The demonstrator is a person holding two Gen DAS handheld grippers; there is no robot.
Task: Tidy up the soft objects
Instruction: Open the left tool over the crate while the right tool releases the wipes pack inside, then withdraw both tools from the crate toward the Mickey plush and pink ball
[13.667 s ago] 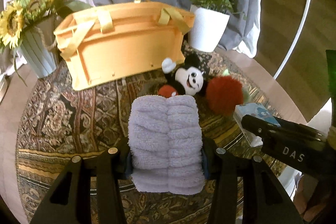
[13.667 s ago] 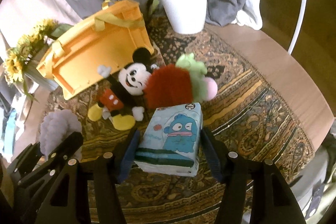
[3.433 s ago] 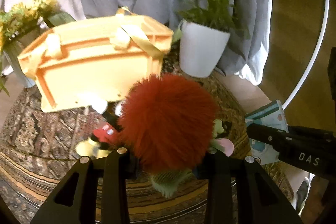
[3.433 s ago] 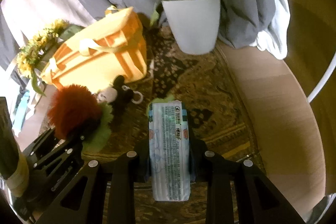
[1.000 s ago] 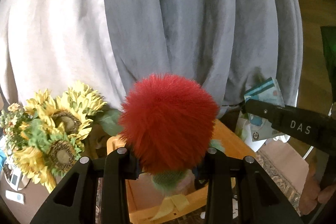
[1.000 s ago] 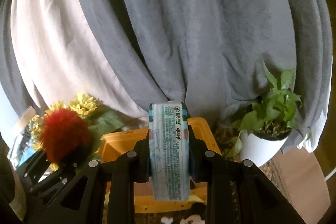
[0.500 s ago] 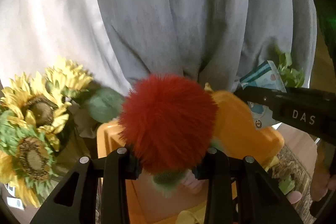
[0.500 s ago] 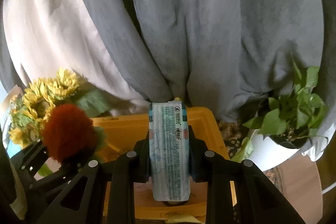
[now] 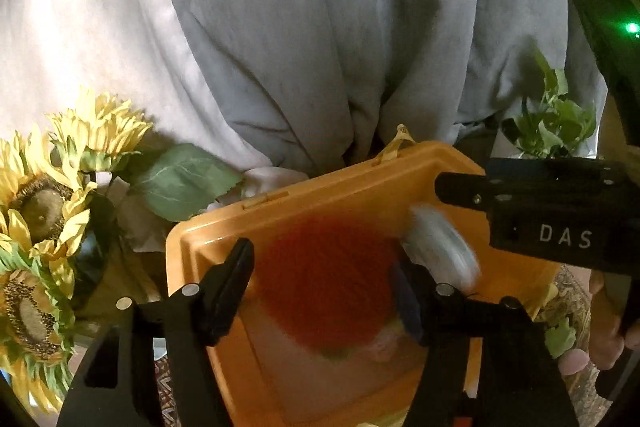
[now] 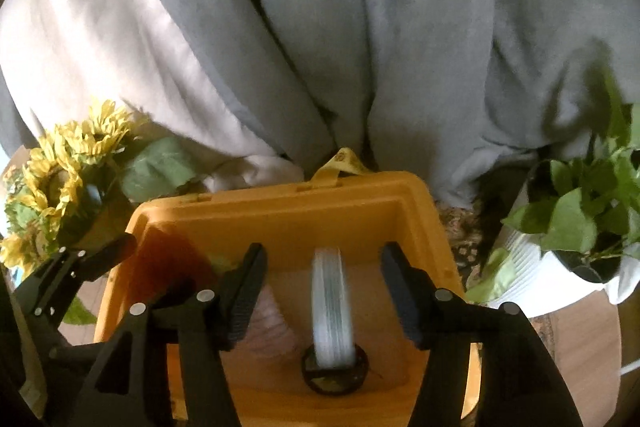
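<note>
Both grippers hang over the open orange basket (image 9: pixel 304 195), which also shows in the right wrist view (image 10: pixel 280 211). My left gripper (image 9: pixel 324 279) is open; the red furry plush (image 9: pixel 324 279) is blurred and falling free between its fingers into the basket. My right gripper (image 10: pixel 322 279) is open; the tissue pack (image 10: pixel 332 311), blurred, drops between its fingers into the basket, and shows in the left wrist view (image 9: pixel 440 247). A lilac towel (image 10: pixel 272 323) lies on the basket floor. The right gripper's body (image 9: pixel 560 227) is at the right of the left wrist view.
Artificial sunflowers (image 9: pixel 48 211) stand left of the basket. A potted green plant in a white pot (image 10: pixel 568 251) stands to its right. Grey and white curtains (image 9: pixel 320 27) hang behind. A dark round object (image 10: pixel 334 371) lies on the basket floor.
Both grippers have opened over the basket. The red plush and the tissue pack have left the fingers and are dropping into it. Both views have tilted down toward the basket.
</note>
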